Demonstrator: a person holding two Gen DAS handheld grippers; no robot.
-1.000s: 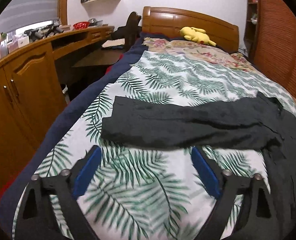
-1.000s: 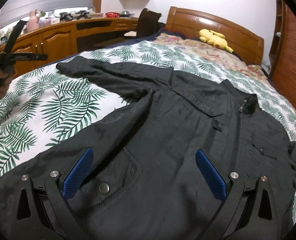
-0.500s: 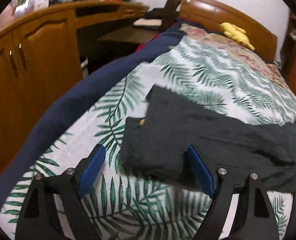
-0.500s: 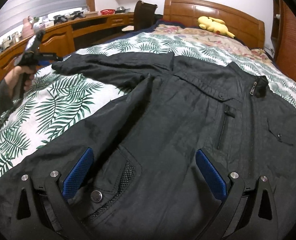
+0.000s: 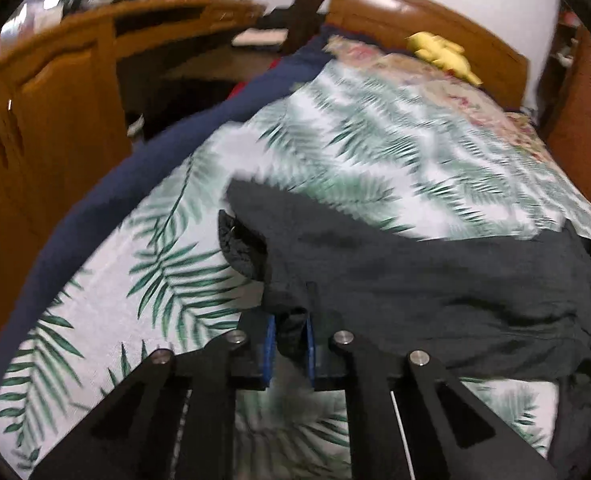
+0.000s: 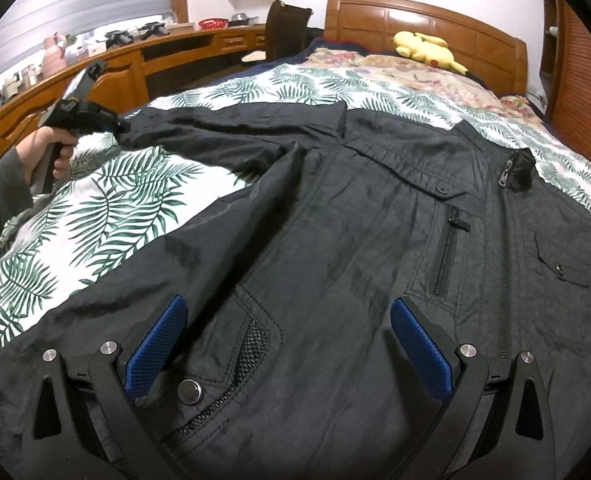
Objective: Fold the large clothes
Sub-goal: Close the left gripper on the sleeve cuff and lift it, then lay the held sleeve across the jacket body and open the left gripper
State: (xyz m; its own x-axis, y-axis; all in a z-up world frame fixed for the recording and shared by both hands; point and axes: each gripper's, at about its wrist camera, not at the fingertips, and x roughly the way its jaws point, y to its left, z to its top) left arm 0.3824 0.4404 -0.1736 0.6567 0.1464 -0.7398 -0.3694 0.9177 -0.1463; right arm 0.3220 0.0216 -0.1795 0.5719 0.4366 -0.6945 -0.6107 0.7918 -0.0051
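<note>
Jacket [image 6: 375, 240] lay flat on bed [image 6: 107, 216], sleeve stretched far left. Left gripper [image 5: 290, 342] was closing, pinching cuff [image 5: 287, 300]. Right gripper [image 6: 287, 344] gaped over hem, empty. Risk: thin bite could slip when lifted; slick fabric.

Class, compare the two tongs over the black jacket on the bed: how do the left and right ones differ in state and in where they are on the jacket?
The left tongs are closing, with the jacket's sleeve cuff pinched between the pads; the right tongs stand wide open, gripping nothing. The left tongs sit at the outstretched sleeve's end; the right tongs hover over the jacket's front by a lower pocket. Both have blue pads on black frames.
</note>
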